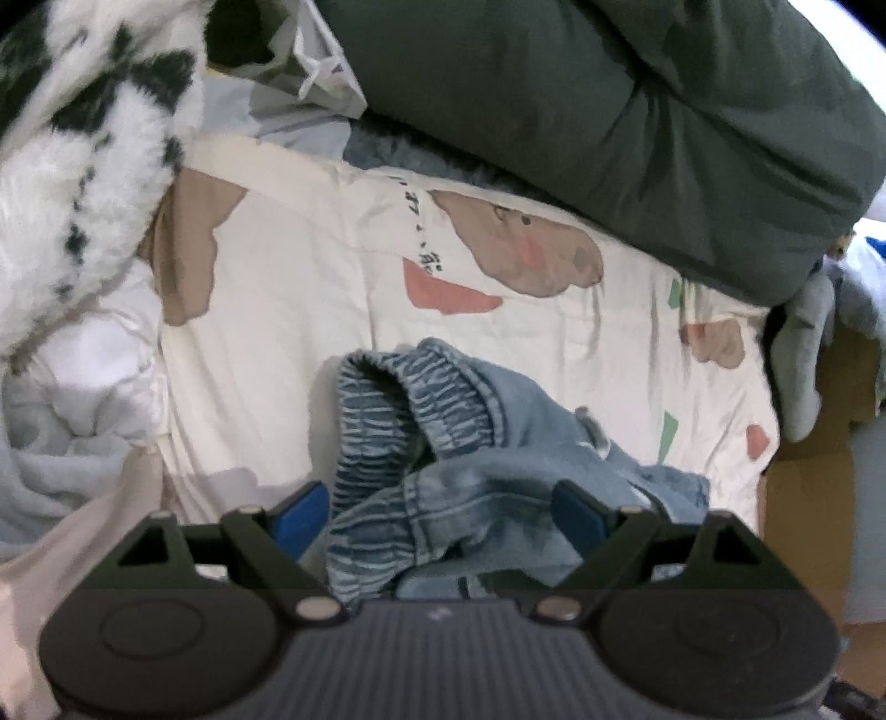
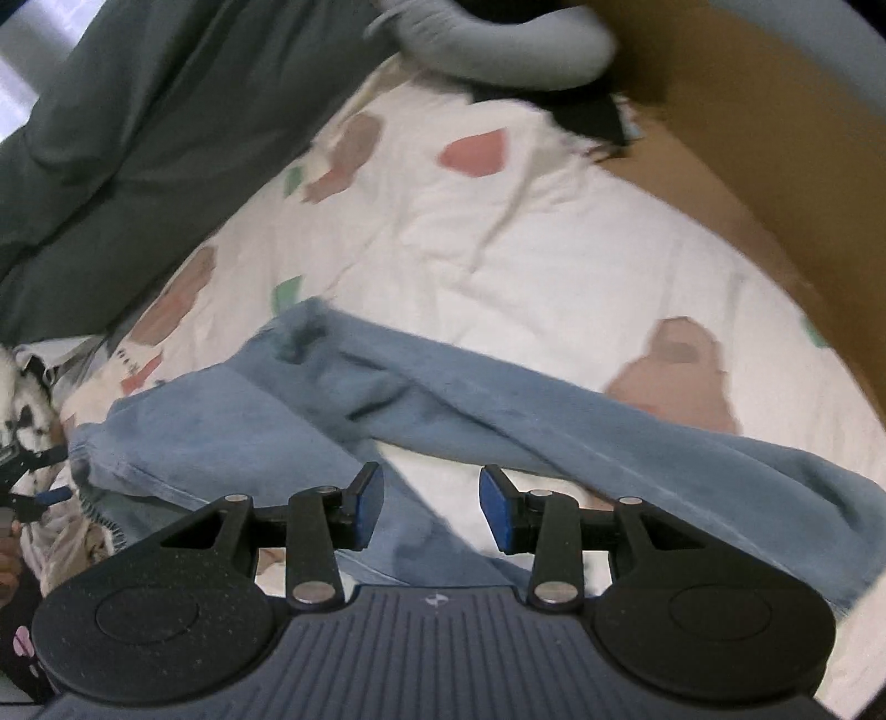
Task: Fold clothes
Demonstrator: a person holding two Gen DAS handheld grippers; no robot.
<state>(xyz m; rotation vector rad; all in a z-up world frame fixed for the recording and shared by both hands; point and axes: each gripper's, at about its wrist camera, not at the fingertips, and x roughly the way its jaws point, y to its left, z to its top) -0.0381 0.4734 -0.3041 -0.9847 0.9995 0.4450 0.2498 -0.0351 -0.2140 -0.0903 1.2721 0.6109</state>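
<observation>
A small pair of light blue jeans (image 1: 443,443) lies crumpled on the white printed bed sheet (image 1: 310,288). Its ribbed elastic waistband is bunched up in the left wrist view. My left gripper (image 1: 438,515) stands wide open, with the waistband lying loosely between its blue pads (image 1: 302,515). In the right wrist view the jeans' (image 2: 310,410) legs stretch across the sheet (image 2: 498,232) toward the right. My right gripper (image 2: 432,509) hovers over the crotch area, its fingers about half apart with nothing gripped. The left gripper (image 2: 50,493) shows at that view's left edge.
A dark green duvet (image 1: 609,111) is piled along the far side of the bed. A fluffy black-and-white garment (image 1: 83,166) lies at the upper left. A grey garment (image 2: 498,44) and a brown cardboard box (image 2: 747,138) sit past the sheet's edge.
</observation>
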